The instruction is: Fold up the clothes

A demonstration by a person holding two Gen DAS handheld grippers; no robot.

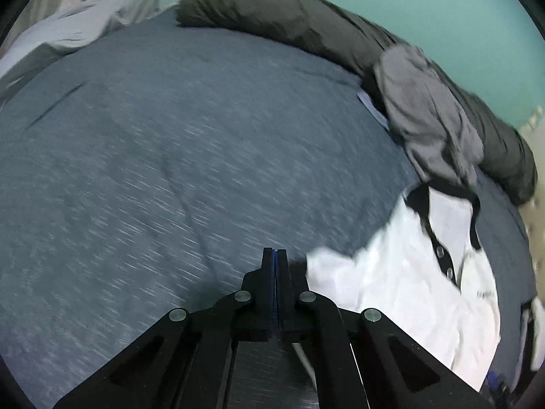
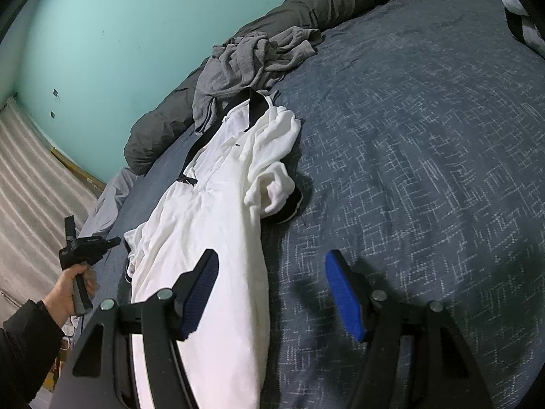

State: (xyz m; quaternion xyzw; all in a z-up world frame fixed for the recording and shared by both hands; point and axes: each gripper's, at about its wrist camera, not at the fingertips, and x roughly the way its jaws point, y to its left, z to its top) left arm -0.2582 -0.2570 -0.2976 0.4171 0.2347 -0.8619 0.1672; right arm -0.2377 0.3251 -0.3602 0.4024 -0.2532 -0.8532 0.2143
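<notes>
A white polo shirt (image 1: 391, 272) (image 2: 211, 204) with a black collar and placket lies crumpled lengthwise on the blue-grey bed cover (image 1: 170, 136) (image 2: 425, 136). Beyond its collar sits a crumpled grey garment (image 1: 425, 119) (image 2: 245, 61). My left gripper (image 1: 274, 255) is shut with nothing between its fingers, hovering over bare cover just left of the shirt's sleeve. In the right wrist view a hand (image 2: 73, 283) holds the left gripper (image 2: 114, 240) beside the shirt's far edge. My right gripper (image 2: 270, 272) is open above the shirt's lower hem edge, its left finger over white cloth, its right over the cover.
A dark grey rolled duvet (image 1: 272, 10) (image 2: 323, 0) runs along the teal wall (image 2: 102, 34) behind the clothes. Pale bedding (image 1: 85, 24) is bunched at one corner. The bed's edge lies past the shirt, by a striped surface (image 2: 27, 177).
</notes>
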